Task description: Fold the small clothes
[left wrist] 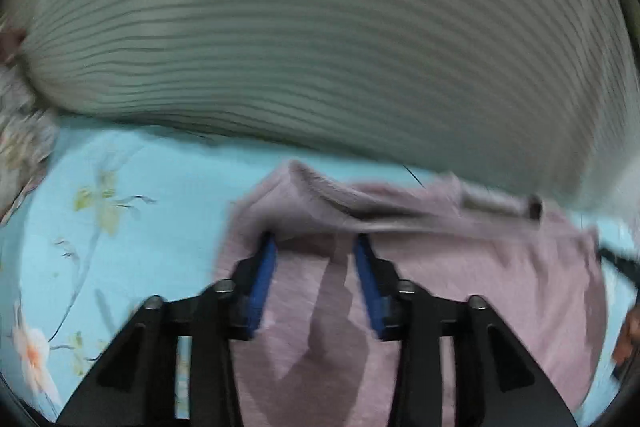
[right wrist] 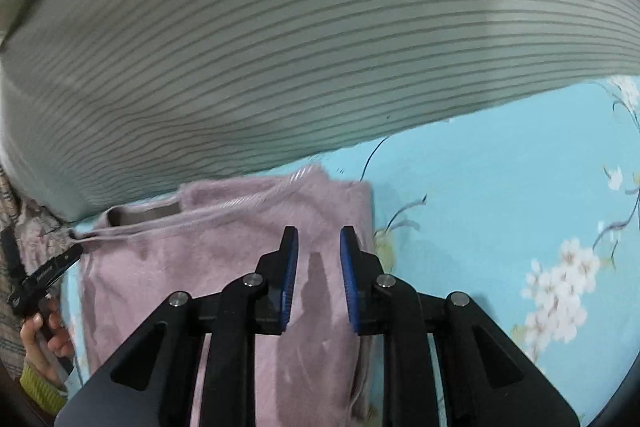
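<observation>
One mauve garment (right wrist: 224, 267), soft and fuzzy, folded and lying flat on one light-blue flowered bedsheet (right wrist: 500, 195), its far edge just beside one grey striped cushion (right wrist: 300, 47) that fills the upper part of both views. Two grippers, each with black arms and blue pads. Left gripper (left wrist: 316, 247) over the near-left part of the garment, jaws spread to a middling gap, nothing pinched between them; left fingertip (left wrist: 269, 247) looks to meet a raised fold of the cloth, though blur leaves contact unsure. Right gripper (right wrist: 319, 247) above the garment's right portion, close to its right edge, jaws apart by a narrower gap, pads clear of the fabric, nothing held; shadow of the fingers cast on the cloth below. One hand (right wrist: 46, 339) at the far-left rim of the right wrist view, wrapped round the black handle of the other gripper, a yellow-green cuff beneath it. Patterned bedding bunched at the left margin.
</observation>
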Motion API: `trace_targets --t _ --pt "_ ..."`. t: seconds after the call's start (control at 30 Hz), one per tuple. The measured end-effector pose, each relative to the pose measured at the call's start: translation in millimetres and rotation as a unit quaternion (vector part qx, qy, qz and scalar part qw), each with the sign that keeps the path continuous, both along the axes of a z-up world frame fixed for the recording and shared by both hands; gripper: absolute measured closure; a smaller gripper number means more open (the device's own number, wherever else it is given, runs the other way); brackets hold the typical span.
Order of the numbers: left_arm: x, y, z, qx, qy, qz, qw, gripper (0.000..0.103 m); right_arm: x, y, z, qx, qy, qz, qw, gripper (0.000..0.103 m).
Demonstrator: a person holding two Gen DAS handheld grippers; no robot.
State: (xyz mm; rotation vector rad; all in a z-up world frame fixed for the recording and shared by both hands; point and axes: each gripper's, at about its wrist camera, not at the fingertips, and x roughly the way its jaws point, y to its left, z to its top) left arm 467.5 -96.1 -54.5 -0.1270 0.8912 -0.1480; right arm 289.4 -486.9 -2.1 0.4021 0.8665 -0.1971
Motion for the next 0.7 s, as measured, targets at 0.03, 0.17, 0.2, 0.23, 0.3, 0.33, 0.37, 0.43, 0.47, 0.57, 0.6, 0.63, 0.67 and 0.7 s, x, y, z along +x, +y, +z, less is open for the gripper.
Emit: trace_targets --t 0.03,0.17,0.2,0.23,0.3,0.33,0.37,0.43,0.47,0.57,0.6,0.63,0.67,0.7 --pt "-2.4 10.9 2.3 -0.014 0.000 0.016 0.9998 0.056 -8.0 4.1 1.1 0.006 -0.002 0.006 1.000 0.080" --pt "-29.8 33.5 2.3 -0.042 0.007 0.041 0.9982 0.052 -36.4 26.6 0.6 0.025 -0.001 0.027 0.999 0.079" --pt "-43.1 38.6 0.2 -0.057 0.012 0.043 0.9974 0.052 -45.6 31.1 -2.1 0.032 0.001 0.033 0.999 0.078" --pt "-54.0 40.6 -1.9 -0.067 0.016 0.043 0.9967 0.051 -54.0 36.3 -5.2 0.040 0.006 0.037 0.998 0.077" --pt "-83.1 44.4 -8.2 -0.084 0.028 0.043 0.9951 0.050 -71.5 47.4 -9.2 0.055 0.015 0.043 0.997 0.071" --pt "-93.2 43.0 -11.3 -0.092 0.033 0.042 0.9944 0.050 -80.1 55.0 -12.3 0.062 0.018 0.046 0.997 0.069" --pt "-108.8 45.9 -15.1 -0.104 0.042 0.039 0.9930 0.050 -83.8 66.7 -15.7 0.067 0.021 0.049 0.996 0.065" --pt "-144.5 44.5 -23.4 -0.118 0.058 0.032 0.9908 0.050 -98.5 80.3 -22.2 0.076 0.029 0.055 0.995 0.062" --pt "-160.7 41.7 -26.6 -0.122 0.064 0.029 0.9900 0.048 -99.4 89.7 -26.4 0.078 0.033 0.056 0.995 0.062" --pt "-204.3 34.2 -40.6 -0.137 0.091 0.021 0.9861 0.046 -110.7 110.5 -38.7 0.084 0.048 0.062 0.993 0.062" --pt "-214.4 33.8 -44.4 -0.143 0.100 0.019 0.9845 0.046 -113.1 112.8 -41.4 0.086 0.052 0.063 0.993 0.062" --pt "-225.7 30.5 -50.5 -0.148 0.107 0.017 0.9830 0.045 -117.9 113.3 -45.1 0.089 0.056 0.063 0.992 0.062" --pt "-233.8 27.9 -55.0 -0.152 0.114 0.020 0.9816 0.044 -120.6 115.3 -47.2 0.090 0.060 0.064 0.992 0.061" --pt "-239.1 25.1 -59.7 -0.156 0.120 0.022 0.9801 0.044 -123.2 118.2 -48.8 0.091 0.065 0.066 0.992 0.061"
